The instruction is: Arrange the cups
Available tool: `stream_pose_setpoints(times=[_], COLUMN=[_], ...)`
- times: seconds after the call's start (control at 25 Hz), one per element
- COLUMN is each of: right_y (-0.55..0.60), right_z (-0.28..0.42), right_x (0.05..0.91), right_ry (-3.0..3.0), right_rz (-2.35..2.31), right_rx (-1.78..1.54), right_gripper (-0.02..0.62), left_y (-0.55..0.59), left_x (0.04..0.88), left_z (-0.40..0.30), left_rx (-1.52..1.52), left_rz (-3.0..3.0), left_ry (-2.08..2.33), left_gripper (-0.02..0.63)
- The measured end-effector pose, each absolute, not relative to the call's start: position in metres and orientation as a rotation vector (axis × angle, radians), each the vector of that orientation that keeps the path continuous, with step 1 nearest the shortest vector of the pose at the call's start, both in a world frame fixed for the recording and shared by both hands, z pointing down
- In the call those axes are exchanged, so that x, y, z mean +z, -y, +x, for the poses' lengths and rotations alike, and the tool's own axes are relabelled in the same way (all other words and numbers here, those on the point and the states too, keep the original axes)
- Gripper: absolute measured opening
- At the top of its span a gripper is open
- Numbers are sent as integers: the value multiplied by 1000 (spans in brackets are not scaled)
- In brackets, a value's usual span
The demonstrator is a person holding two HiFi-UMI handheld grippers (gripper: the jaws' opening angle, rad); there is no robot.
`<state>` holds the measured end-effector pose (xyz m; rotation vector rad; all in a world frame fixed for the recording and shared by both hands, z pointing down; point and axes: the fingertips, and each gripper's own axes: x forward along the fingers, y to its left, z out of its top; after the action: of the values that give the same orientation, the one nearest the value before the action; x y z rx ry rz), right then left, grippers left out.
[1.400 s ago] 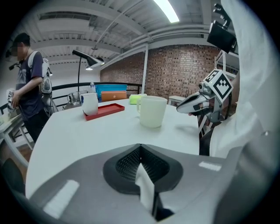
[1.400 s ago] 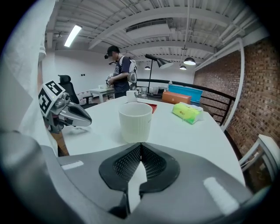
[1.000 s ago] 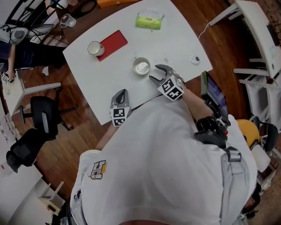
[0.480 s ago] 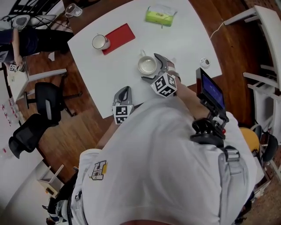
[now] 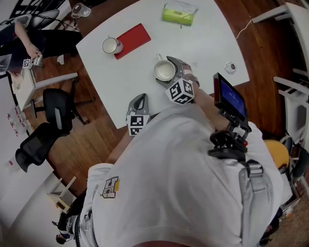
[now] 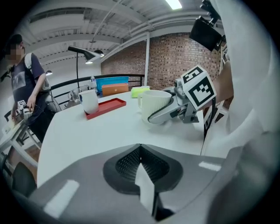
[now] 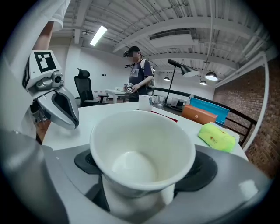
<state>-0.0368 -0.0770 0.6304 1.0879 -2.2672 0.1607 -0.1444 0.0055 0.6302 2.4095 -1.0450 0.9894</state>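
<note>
A white cup (image 5: 164,71) stands on the white table (image 5: 203,43), handle toward the far side. My right gripper (image 5: 166,72) has its jaws round it and they are closing; in the right gripper view the cup (image 7: 140,153) fills the gap and both pads lie against its wall. From the left gripper view this cup (image 6: 153,105) shows with one right finger (image 6: 164,114) along its side. My left gripper (image 5: 140,98) rests shut and empty near the table's front edge. A second white cup (image 5: 111,46) stands on the end of a red tray (image 5: 133,38) at the far left.
A green tissue pack (image 5: 178,13) lies at the table's far edge, and a small round object (image 5: 230,66) at its right edge. A person (image 6: 26,87) stands past the table's left side, near black office chairs (image 5: 58,108). A screen (image 5: 231,101) is mounted by my right arm.
The right gripper has moved forward to the white cup, opened wide and brought its jaws in around it. The left gripper has stayed in place, shut.
</note>
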Motion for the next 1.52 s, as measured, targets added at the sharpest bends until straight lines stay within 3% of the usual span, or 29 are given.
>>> stream_pose_setpoints(times=[0.4,1.04,1.52], right_y=[72,169,271], right_z=[-38,-35,-81], right_x=[625,549,545], right_ry=[2361,2421,2441], right_rz=[714,879,898], right_rx=[26,77,-7], right_gripper=[483,482,483], left_y=[-6,-11,-20], left_x=[626,629,625], left_z=[-137,-143,-197], left_rx=[977,907,856], left_rz=[2424,2377,2197], left_ry=[1042,1082,1331], left_gripper=[0,0,0])
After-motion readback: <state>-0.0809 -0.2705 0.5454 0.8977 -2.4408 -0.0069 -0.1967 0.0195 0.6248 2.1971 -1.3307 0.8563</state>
